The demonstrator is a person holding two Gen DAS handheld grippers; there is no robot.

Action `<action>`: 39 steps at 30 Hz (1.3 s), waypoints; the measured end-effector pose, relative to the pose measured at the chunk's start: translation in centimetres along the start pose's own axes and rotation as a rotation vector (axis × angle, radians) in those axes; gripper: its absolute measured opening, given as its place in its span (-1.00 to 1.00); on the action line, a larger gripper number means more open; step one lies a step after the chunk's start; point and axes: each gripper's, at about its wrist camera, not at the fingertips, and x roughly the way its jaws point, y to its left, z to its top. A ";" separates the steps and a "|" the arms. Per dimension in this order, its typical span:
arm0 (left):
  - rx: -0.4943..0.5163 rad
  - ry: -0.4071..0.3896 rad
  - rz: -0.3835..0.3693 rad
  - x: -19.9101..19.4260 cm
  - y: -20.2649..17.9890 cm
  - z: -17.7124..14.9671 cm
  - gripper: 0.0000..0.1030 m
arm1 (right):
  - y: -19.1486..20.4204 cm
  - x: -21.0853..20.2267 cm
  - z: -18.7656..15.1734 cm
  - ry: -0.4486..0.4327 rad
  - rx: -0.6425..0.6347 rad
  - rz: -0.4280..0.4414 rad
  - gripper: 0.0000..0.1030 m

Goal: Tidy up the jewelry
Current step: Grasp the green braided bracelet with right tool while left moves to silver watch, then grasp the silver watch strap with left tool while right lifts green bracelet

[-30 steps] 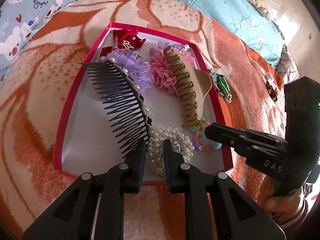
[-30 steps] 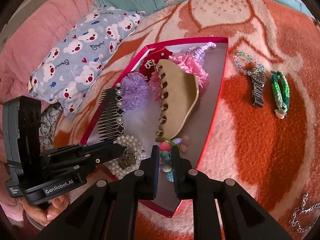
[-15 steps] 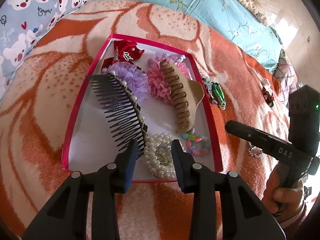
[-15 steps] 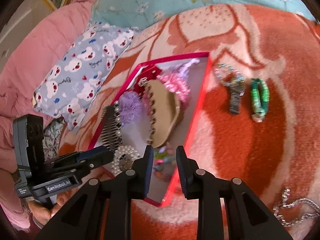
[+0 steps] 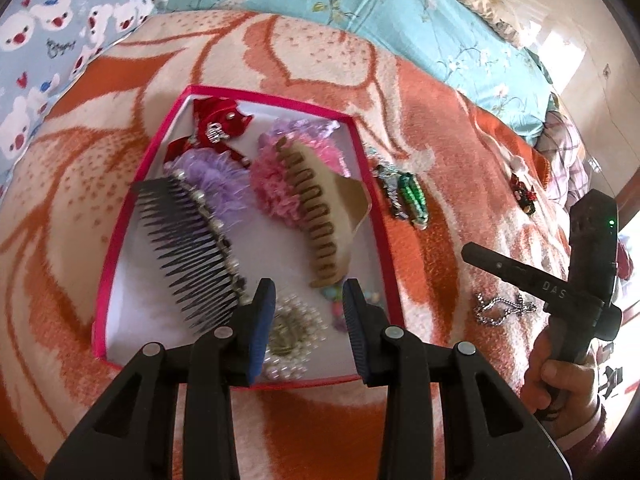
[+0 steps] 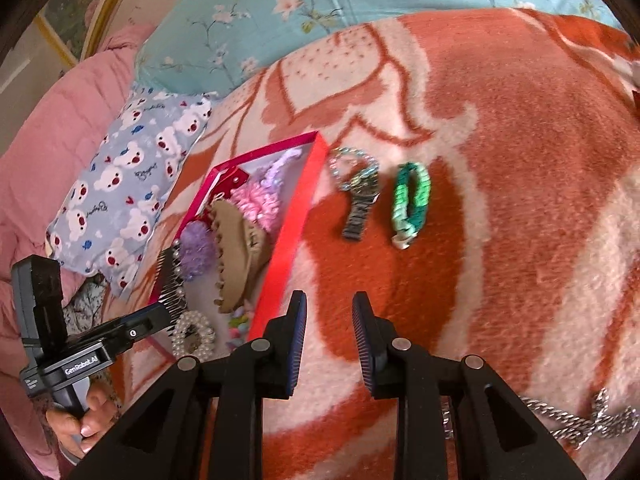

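Your left gripper (image 5: 308, 312) points steeply down over the near edge of the red box (image 5: 105, 280), its fingers spread with nothing between them; the pearl bracelet (image 5: 292, 340) lies in the box right below the gap, untouched. Your left hand (image 6: 76, 420) wraps the handle from underneath, at the near left of the right wrist view.

Your right gripper (image 6: 329, 336) hangs over the orange blanket (image 6: 500, 200), just right of the box's right wall. Its fingers are also parted and hold nothing. Your right hand (image 5: 560, 380) grips the handle low, at the far right of the left wrist view, with the gripper angled toward the blanket.

Inside the box lie a black comb (image 5: 188, 248) on the left, a tan hair claw (image 5: 320, 216) on the right, purple (image 5: 224, 184) and pink (image 5: 276, 192) scrunchies beyond them, a red bow (image 5: 216, 128) at the far end, and small coloured beads (image 5: 340, 304) near the claw's near tip.

Outside it, on the blanket to the right, rest a watch (image 6: 360, 200) and a green bracelet (image 6: 412, 200) side by side, and nearer you a silver chain (image 6: 580, 420).
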 end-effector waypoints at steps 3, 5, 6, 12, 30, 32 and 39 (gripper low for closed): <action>0.020 -0.001 -0.009 0.2 -1.0 0.5 -0.37 | -0.6 -0.2 0.3 -0.010 0.009 -0.008 -0.49; 0.029 0.000 -0.015 0.4 -1.6 0.9 -0.37 | -1.0 -0.1 0.5 -0.013 0.014 -0.011 -0.49; 0.034 0.000 -0.021 0.6 -2.0 1.1 -0.37 | -1.2 -0.1 0.7 -0.015 0.016 -0.014 -0.49; 0.062 0.001 -0.040 1.6 -3.7 2.4 -0.37 | -2.5 0.8 1.8 -0.012 0.033 -0.029 -0.49; 0.156 0.062 -0.089 6.5 -9.2 5.3 -0.37 | -6.3 9.1 7.3 0.078 0.040 -0.097 -0.66; 0.164 0.074 -0.090 7.1 -9.8 5.5 -0.37 | -6.3 9.2 7.7 0.077 0.029 -0.090 -0.81; 0.212 0.121 -0.021 10.3 -12.4 6.1 -0.37 | -7.6 4.4 7.9 -0.025 0.049 -0.079 -0.81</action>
